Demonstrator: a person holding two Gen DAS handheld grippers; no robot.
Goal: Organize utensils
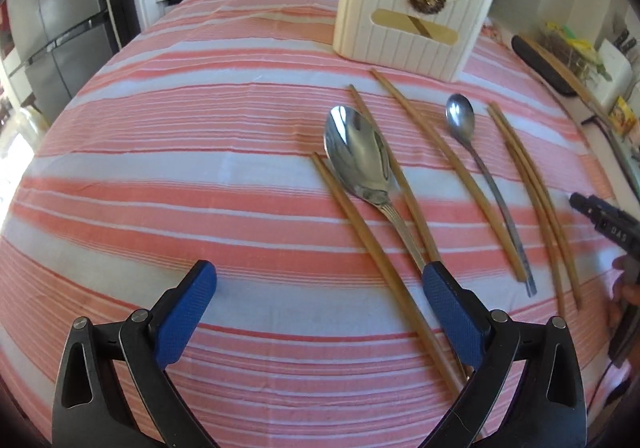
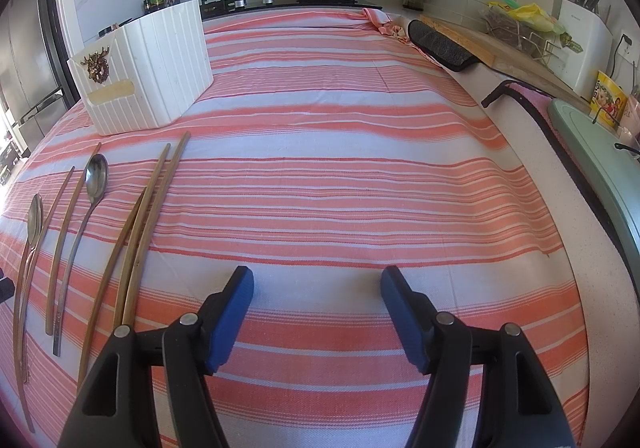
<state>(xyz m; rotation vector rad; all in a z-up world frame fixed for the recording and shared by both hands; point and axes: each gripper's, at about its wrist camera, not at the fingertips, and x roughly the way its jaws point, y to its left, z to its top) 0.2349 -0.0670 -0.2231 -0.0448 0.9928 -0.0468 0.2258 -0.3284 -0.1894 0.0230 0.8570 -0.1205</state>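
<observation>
On the striped table [image 1: 160, 176], the left gripper [image 1: 320, 288] stood wide open and empty, its right finger over the big spoon's [image 1: 360, 156] handle. That steel spoon looked stiff, slick and low-lying; its narrow handle seemed the best hold. The thin chopsticks [image 1: 424, 152] looked light and apt to roll. Rightward, the right gripper [image 2: 316, 296] hung open, empty, over bare cloth. The holder [image 2: 152, 72] stood far behind.

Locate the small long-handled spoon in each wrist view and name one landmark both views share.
Left wrist: small spoon lies right of centre, between chopsticks, right of the large spoon.
Right wrist: small spoon lies at the left, bowl pointing toward the holder.
Shared landmark: the white ribbed utensil holder.
</observation>
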